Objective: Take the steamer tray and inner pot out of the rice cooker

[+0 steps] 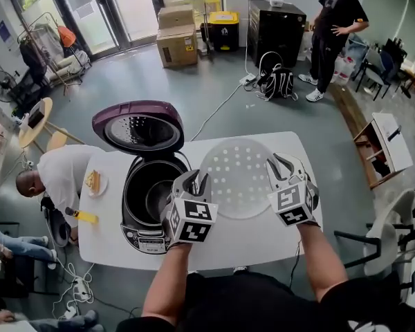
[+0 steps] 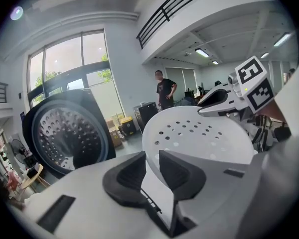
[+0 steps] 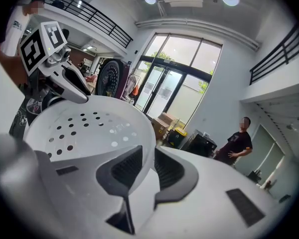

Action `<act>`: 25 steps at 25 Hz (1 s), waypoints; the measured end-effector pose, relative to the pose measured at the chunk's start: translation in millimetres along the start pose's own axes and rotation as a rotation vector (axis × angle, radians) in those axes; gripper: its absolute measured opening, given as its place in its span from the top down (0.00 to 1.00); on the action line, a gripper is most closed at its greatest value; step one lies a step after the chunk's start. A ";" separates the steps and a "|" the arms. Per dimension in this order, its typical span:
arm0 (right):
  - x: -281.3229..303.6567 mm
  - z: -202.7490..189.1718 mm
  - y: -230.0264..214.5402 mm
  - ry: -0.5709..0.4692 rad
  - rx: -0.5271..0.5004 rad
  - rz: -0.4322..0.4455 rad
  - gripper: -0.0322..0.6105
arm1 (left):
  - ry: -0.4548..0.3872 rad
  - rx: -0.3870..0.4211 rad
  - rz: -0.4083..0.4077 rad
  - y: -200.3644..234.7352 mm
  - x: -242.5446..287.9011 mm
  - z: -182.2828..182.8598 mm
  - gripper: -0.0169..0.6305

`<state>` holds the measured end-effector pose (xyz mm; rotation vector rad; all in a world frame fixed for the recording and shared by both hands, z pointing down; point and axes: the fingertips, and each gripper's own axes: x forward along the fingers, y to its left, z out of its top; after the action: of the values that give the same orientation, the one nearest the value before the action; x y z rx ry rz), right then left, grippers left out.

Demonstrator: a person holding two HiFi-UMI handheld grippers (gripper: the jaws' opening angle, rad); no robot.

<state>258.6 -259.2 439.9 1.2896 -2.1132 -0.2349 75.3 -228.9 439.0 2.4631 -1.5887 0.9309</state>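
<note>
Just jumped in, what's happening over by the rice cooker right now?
A person is holding a white round perforated plastic steamer tray by its rim with both tools. The left tongs are clamped on its left edge and the right tongs on its right edge. The tray is out of the open purple-lidded rice cooker and over the white table, just to the cooker's right. The dark metal inner pot sits in the cooker, not yet removed.

White rounded table (image 1: 242, 244) with kitchen things on it.
Just left of the left gripper (image 1: 199, 178) stands a black round rice cooker with an open purple lid (image 1: 149, 199); farther left lie a small white plate of yellow food (image 1: 94, 183) and, at the edge, a yellow flat tool (image 1: 85, 217).
</note>
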 end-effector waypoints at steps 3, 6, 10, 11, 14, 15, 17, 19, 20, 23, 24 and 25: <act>1.9 -23.5 -11.3 0.021 0.009 0.010 0.83 | 0.006 -0.023 -0.006 -19.6 14.6 1.0 0.84; 10.2 -45.7 -13.7 0.040 0.019 0.030 0.83 | 0.024 -0.040 -0.005 -33.3 31.9 -7.4 0.85; 29.6 -80.4 -9.7 0.085 0.016 0.055 0.83 | 0.070 -0.075 -0.004 -50.3 60.4 -30.0 0.85; 35.0 -90.6 -7.6 0.099 0.014 0.063 0.83 | 0.081 -0.083 -0.001 -54.8 68.6 -37.1 0.85; 51.9 -119.6 1.1 0.133 0.018 0.092 0.83 | 0.109 -0.111 0.004 -65.8 93.9 -62.1 0.86; 58.1 -128.6 4.6 0.144 0.020 0.101 0.83 | 0.118 -0.119 0.006 -68.6 102.1 -71.1 0.86; 71.5 -146.6 13.1 0.167 0.018 0.117 0.83 | 0.134 -0.135 0.008 -73.3 117.8 -89.5 0.86; 86.0 -163.3 22.6 0.183 0.009 0.134 0.83 | 0.156 -0.148 0.009 -76.5 133.3 -108.3 0.86; 93.5 -171.2 27.1 0.188 -0.001 0.141 0.83 | 0.171 -0.148 0.009 -77.8 141.1 -116.9 0.86; 113.4 -191.3 37.0 0.201 -0.027 0.159 0.82 | 0.210 -0.138 0.010 -79.7 162.7 -135.3 0.86; 119.1 -196.5 39.2 0.206 -0.028 0.165 0.82 | 0.216 -0.138 0.010 -79.5 168.8 -139.3 0.86; 124.5 -201.3 41.0 0.212 -0.026 0.171 0.82 | 0.222 -0.138 0.009 -79.0 174.5 -142.9 0.86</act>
<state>311.8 -309.6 668.7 1.0611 -2.0169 -0.0496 127.5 -280.8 666.4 2.1790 -1.5353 1.0183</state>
